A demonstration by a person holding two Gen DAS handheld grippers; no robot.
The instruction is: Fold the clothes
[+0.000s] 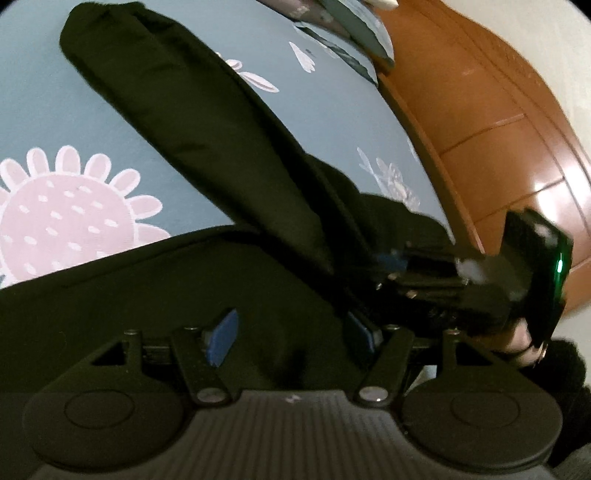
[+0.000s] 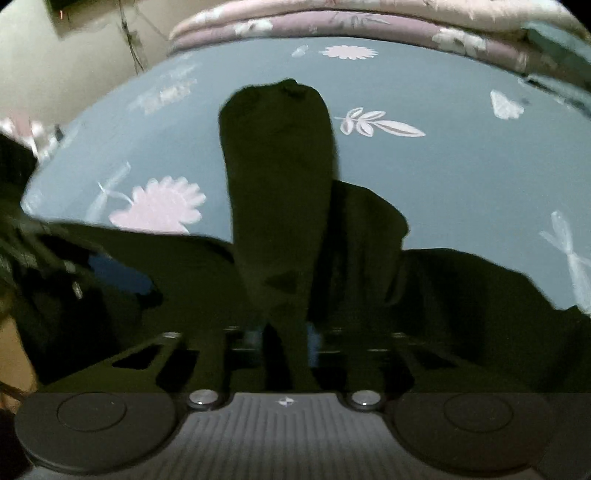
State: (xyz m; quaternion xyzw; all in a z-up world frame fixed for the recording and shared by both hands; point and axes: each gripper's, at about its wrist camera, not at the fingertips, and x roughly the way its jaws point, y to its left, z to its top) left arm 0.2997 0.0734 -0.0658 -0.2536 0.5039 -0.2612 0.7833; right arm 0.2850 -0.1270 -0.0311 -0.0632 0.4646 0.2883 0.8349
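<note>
The black garment [image 2: 280, 192] lies mid-bed [image 2: 461, 177], one sleeve stretched toward the headboard edge. Right tool [image 2: 286, 343] pinches its cloth; left tool [image 1: 295, 332] stands open, astride fabric. Close left before lifting evenly.

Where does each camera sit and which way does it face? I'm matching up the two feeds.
Left wrist: on the left gripper, looking down over a black garment on the floral bedsheet; right gripper alongside.
Right wrist: on the right gripper, facing the folded quilt.
Shared: garment, bedsheet.
</note>
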